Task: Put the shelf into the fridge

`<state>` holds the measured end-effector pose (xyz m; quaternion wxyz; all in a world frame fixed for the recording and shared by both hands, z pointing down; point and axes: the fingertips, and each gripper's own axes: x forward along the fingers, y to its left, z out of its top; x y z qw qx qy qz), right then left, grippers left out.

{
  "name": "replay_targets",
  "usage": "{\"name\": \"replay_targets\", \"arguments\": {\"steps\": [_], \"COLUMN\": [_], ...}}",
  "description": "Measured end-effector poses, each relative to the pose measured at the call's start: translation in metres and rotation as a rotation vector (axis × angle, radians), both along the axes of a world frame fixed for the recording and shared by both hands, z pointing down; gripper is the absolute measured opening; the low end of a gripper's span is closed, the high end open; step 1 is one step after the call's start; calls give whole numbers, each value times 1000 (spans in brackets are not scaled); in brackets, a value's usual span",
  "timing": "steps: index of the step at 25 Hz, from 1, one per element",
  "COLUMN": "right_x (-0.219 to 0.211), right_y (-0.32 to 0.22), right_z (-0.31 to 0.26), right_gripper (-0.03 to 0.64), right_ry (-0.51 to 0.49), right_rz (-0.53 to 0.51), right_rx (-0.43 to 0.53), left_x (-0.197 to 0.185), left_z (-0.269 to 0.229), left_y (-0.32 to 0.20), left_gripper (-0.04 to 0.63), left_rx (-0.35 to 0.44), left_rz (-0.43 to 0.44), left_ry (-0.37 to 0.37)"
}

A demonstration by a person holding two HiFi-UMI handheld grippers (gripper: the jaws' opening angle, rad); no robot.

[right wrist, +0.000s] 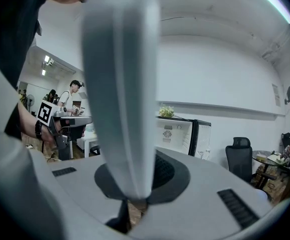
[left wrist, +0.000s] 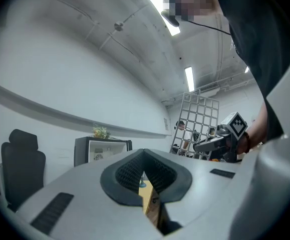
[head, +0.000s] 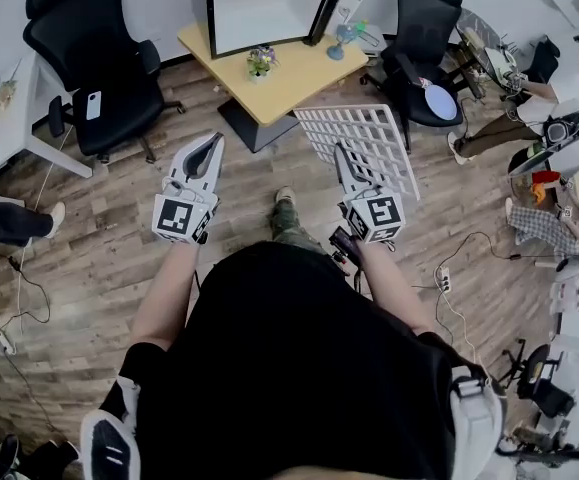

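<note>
**Shelf held in right gripper, fridge ahead**

The right gripper (head: 347,160) is clamped on the lower edge of the white wire shelf (head: 367,131), which is tilted up at centre right of the head view. The left gripper (left wrist: 145,156) has its jaws closed together and holds nothing. The fridge (head: 269,8) is at top centre on the yellow table (head: 299,76), well apart from the shelf.

Best next: walk in, take the far edge with the left gripper, level the shelf, then slide it in square to the fridge walls.

No readable writing. The fridge has a round logo, too small to read.
</note>
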<state>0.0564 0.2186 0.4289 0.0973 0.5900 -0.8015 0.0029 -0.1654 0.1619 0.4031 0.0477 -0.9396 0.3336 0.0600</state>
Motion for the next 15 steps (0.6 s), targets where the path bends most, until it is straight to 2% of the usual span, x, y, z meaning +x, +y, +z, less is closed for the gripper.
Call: {"name": "replay_targets", "arguments": {"steps": [15], "right_x": [23], "right_y": [-84], "right_z": [5], "right_gripper": [40], "right_ry": [-17], "right_rz": [-51], "right_rx": [-11], "left_x": [28], "left_z": [6], "left_y": [-75], "left_gripper": [17], "left_rx": [-24], "left_rz": [-37], "left_ry": [-21]}}
